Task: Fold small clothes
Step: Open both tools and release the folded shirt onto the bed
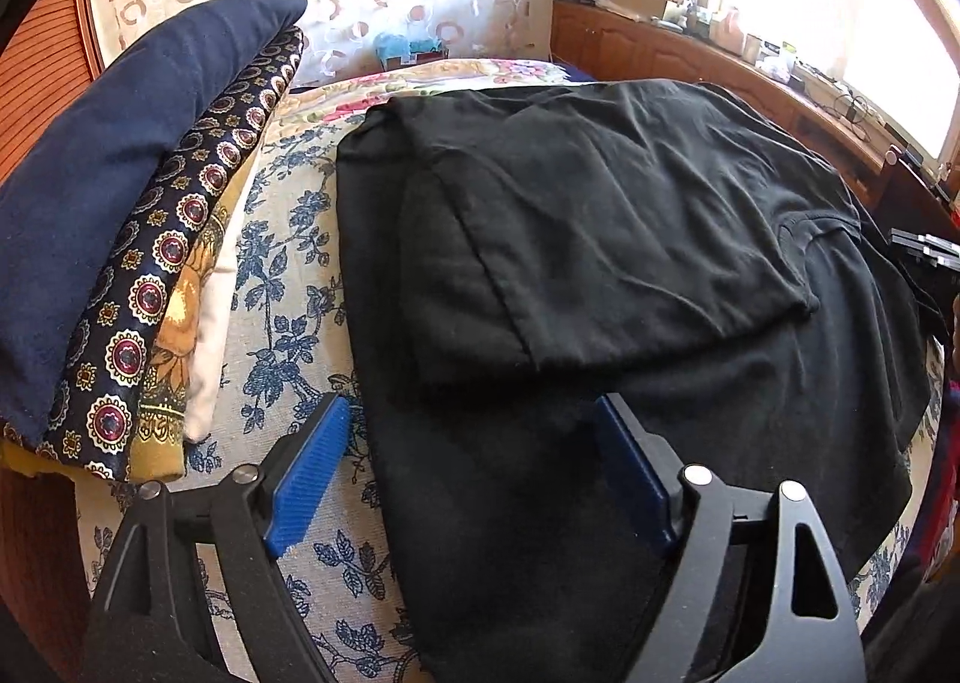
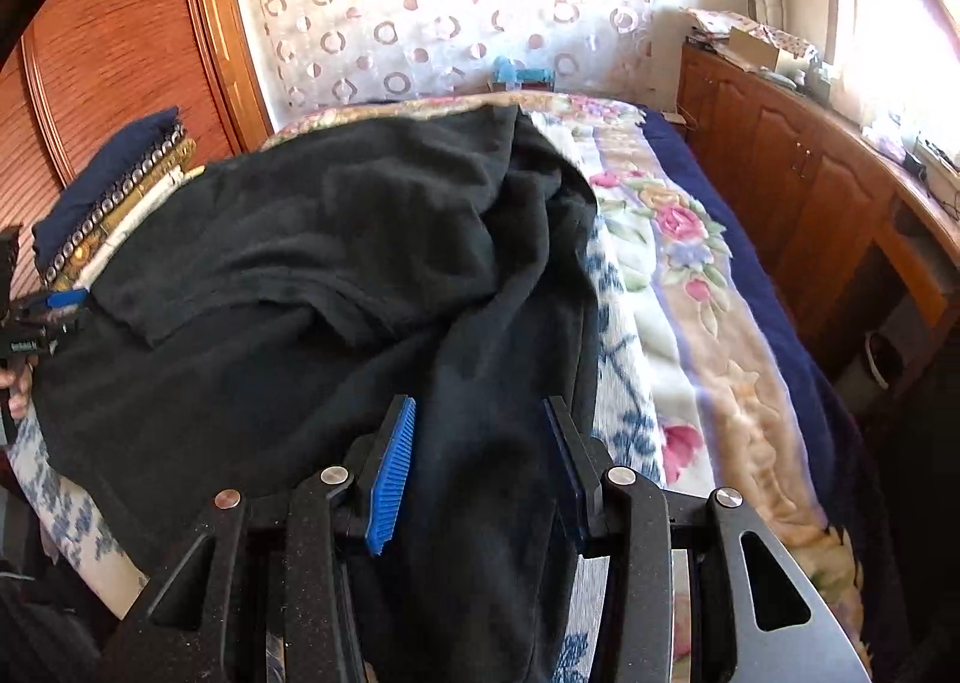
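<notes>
A black T-shirt point(image 1: 600, 233) lies spread on the bed, one side folded in over its middle. In the left wrist view my left gripper point(image 1: 474, 431) stands open, straddling the shirt's near left edge. Its left pad point(image 1: 312, 467) is over the bedsheet and its right pad point(image 1: 630, 473) over the black cloth. Neither pad presses on anything. In the right wrist view the shirt point(image 2: 300, 263) is rumpled along its right side. My right gripper point(image 2: 480, 431) is open at a middling width low over the shirt's near right part, with black cloth in the gap between its pads.
A stack of folded clothes point(image 1: 120, 233) sits on the bed left of the shirt, navy on top. The blue-flowered sheet point(image 1: 282, 275) shows between them. A rose-patterned blanket point(image 2: 690, 263) runs along the right. Wooden cabinets point(image 2: 810, 173) with clutter stand under the window, a wardrobe point(image 2: 120, 23) at left.
</notes>
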`<action>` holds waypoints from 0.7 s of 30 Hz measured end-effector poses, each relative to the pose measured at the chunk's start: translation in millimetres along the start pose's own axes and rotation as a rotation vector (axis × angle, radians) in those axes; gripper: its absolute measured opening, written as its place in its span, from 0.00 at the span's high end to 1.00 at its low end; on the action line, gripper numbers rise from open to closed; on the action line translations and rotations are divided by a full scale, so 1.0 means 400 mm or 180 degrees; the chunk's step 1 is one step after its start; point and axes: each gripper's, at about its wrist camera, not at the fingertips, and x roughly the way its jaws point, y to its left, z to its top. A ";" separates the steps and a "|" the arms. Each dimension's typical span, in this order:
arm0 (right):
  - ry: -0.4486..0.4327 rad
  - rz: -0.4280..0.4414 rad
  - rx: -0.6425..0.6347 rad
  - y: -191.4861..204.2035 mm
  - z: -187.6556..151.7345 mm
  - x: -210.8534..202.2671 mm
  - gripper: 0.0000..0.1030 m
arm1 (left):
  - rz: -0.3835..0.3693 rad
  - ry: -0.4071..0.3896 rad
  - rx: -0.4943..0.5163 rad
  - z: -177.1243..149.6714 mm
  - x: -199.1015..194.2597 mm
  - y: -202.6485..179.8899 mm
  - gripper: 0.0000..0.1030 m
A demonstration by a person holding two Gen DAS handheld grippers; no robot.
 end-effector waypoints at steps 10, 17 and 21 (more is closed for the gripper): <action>0.0060 0.0069 -0.0037 0.053 0.095 0.107 0.57 | -0.0026 0.0020 0.0024 0.002 0.004 -0.004 0.15; 0.0238 -0.0187 -0.0178 0.057 0.096 0.195 0.57 | -0.0024 0.0017 0.0026 0.001 0.004 -0.004 0.15; 0.0141 -0.0118 -0.0184 0.050 0.082 0.195 0.57 | -0.0023 0.0014 0.0027 0.001 0.002 -0.005 0.15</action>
